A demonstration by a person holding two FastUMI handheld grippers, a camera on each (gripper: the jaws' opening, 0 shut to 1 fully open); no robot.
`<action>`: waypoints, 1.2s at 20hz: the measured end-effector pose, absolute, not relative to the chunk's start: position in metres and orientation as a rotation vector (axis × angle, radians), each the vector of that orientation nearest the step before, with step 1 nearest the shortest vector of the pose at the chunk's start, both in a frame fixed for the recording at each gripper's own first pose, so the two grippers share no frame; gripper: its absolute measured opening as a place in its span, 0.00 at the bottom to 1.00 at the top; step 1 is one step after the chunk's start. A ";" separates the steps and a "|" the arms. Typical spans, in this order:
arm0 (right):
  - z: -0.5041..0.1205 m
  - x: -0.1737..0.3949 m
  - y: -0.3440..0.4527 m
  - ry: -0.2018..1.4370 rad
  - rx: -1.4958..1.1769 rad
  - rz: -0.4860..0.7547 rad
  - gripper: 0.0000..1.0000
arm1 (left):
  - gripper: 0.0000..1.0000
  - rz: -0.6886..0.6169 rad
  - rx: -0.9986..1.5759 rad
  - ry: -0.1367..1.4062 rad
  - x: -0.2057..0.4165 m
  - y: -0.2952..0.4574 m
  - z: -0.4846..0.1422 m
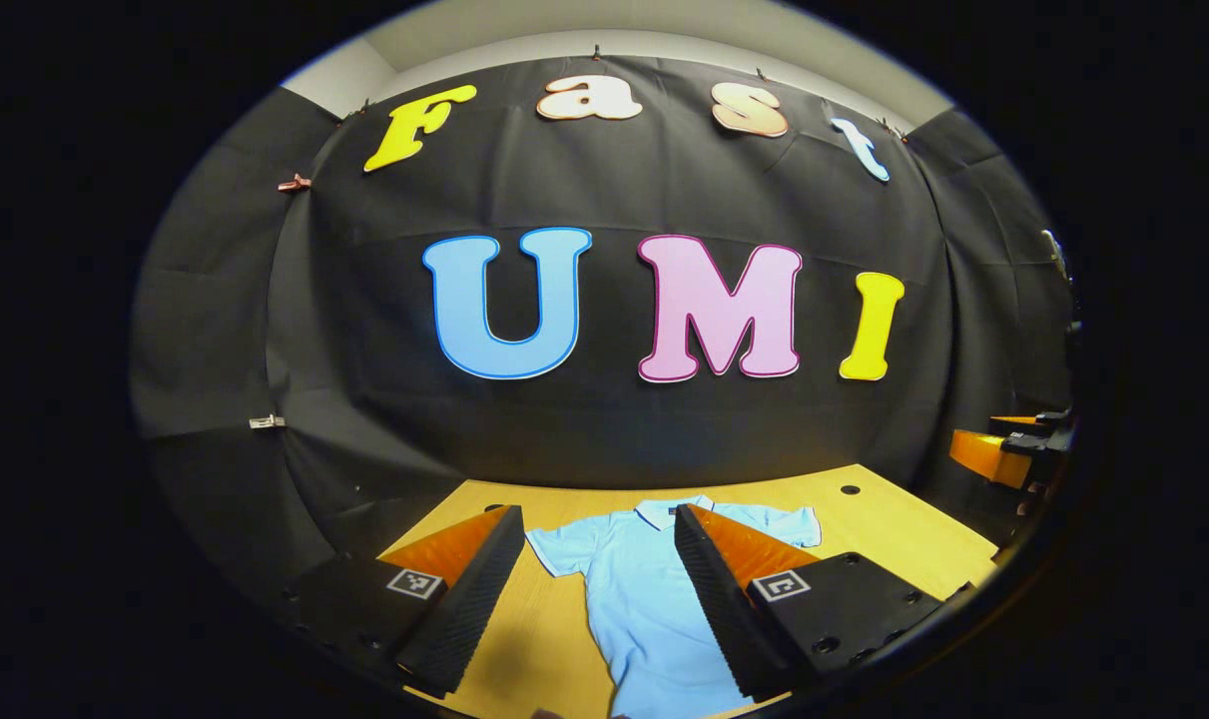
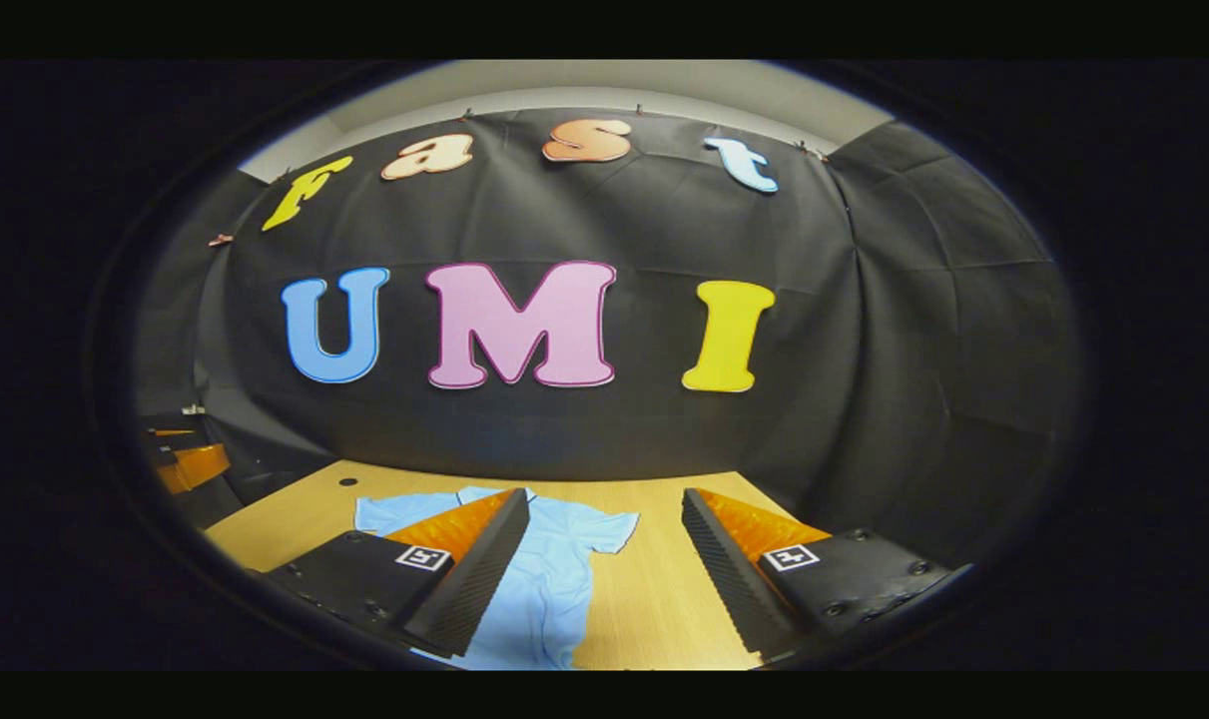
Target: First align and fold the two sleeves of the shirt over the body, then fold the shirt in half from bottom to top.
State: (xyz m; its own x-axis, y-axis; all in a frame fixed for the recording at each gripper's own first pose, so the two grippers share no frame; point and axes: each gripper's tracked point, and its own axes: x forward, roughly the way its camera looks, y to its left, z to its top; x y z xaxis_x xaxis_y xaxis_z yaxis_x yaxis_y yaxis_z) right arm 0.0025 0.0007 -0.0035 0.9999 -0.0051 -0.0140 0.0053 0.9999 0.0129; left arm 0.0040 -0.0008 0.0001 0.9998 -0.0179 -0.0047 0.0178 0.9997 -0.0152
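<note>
Light-blue shirt (image 1: 639,589) lies flat on the table (image 1: 894,544), sleeves unfolded; left gripper (image 1: 599,589) and right gripper (image 2: 604,579) wide open, empty; all folds remain

1. Shirt (image 1: 639,589): plain light blue; the collar's edge is a paler line. The same plain blue shows in the right gripper view (image 2: 554,569).
2. Table (image 1: 894,539): yellow-tan wood grain, with small dark round holes.
3. Wall (image 1: 614,419): black cloth, creased.
4. Strip above the cloth (image 1: 664,30): off-white.
</note>
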 end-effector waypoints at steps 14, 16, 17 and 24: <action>-0.067 0.161 -0.007 0.219 -0.062 0.096 0.97 | 0.97 0.118 0.006 0.068 0.041 0.014 -0.010; -0.092 0.197 -0.011 0.283 -0.078 0.108 0.97 | 0.97 0.163 -0.006 0.099 0.049 0.018 -0.017; -0.104 0.213 -0.013 0.312 -0.076 0.106 0.97 | 0.97 0.179 -0.011 0.110 0.052 0.020 -0.019; -0.196 0.306 -0.034 0.484 -0.039 0.062 0.97 | 0.96 0.241 -0.007 0.178 0.080 0.020 -0.032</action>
State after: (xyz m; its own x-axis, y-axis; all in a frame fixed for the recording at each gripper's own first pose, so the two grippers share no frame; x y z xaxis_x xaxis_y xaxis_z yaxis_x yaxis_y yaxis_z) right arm 0.3064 -0.0337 -0.1957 0.8831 0.0501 -0.4665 -0.0687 0.9974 -0.0229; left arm 0.0798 0.0202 -0.0319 0.9555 0.2368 -0.1758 -0.2381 0.9711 0.0140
